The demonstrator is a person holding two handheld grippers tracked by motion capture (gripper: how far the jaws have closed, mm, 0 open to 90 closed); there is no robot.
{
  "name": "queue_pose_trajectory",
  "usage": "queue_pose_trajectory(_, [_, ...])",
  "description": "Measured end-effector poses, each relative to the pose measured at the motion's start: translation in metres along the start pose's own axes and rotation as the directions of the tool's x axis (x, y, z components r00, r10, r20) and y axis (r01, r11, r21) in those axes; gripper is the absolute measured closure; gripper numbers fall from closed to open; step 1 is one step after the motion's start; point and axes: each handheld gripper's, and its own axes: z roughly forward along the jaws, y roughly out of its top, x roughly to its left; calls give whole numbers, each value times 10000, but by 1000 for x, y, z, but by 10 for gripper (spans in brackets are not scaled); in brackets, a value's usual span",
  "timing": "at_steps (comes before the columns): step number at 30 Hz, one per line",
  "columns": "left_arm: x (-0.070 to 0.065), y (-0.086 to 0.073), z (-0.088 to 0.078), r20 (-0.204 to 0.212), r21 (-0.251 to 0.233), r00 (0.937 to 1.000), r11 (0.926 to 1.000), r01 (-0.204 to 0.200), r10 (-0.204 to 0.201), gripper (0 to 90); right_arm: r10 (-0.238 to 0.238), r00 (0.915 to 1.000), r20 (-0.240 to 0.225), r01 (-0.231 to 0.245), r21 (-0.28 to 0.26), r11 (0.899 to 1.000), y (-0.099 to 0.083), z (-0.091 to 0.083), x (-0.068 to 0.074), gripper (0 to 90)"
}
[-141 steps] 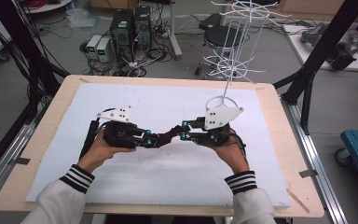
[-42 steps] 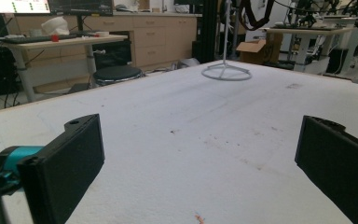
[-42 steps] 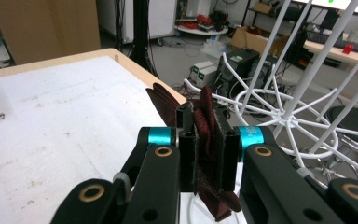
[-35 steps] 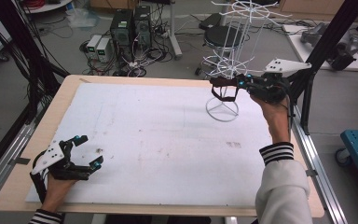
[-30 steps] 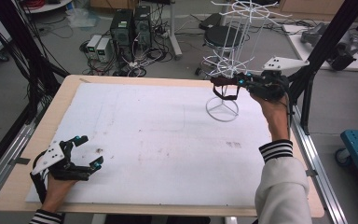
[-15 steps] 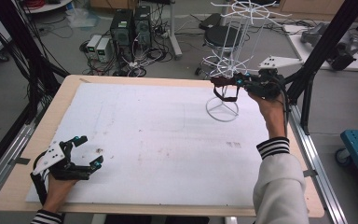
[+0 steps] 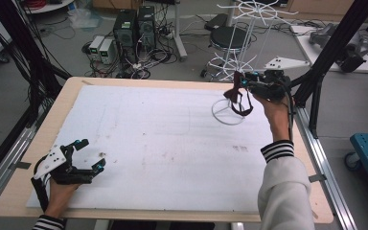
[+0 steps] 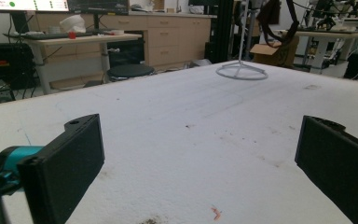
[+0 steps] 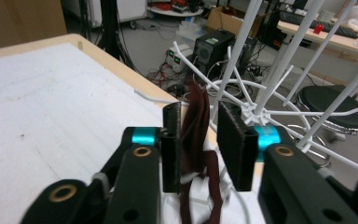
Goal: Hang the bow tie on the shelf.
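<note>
A dark maroon band [image 7: 238, 98] hangs in a loop beside the white wire rack [image 7: 248, 43] at the table's far right. My right gripper [image 7: 242, 84] is raised level at the rack with the band [image 9: 196, 126] between its jaws. They have just been opening: there is a gap on the right side, and the pads do not press on the band. The band's top seems to rest on a rack prong [image 9: 193, 60]. At the front left corner my left gripper [image 7: 92, 153] rests on the table, open [image 8: 198, 149], nothing between its jaws.
A white sheet [image 7: 148, 124] covers the wooden table. The rack's round wire base [image 7: 227, 113] stands on it at the far right, also visible far off [image 8: 241, 72]. A black stool [image 7: 232, 36] and computers [image 7: 134, 24] stand on the floor behind.
Both grippers left the table's middle since the earliest frame. In the last second the right jaws have parted around the band and the gripper shifted slightly at the rack. The left hand is still.
</note>
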Motion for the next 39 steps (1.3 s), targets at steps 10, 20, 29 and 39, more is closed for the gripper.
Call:
queue_pose_trajectory(10, [-2, 0, 1, -179, 2, 9995, 9996, -265, 265, 17, 664, 9977, -141, -677, -1385, 9880, 2, -4, 9, 7])
queue_pose_trajectory(20, [0, 0, 2, -246, -110, 9995, 9997, -203, 200, 17, 923, 9915, -919, -1131, -2549, 9603, -13, -23, 24, 7])
queue_pose_trajectory(29, [-1, -1, 2, -286, -27, 9993, 9997, -236, 235, 17, 402, 9947, -947, -701, -3377, 9387, -72, -38, 59, 7])
queue_pose_trajectory(39, [-1, -1, 2, -286, -19, 9991, 9995, -319, 319, 17, 855, 9897, -1145, -1211, -3544, 9272, -158, -38, 103, 7])
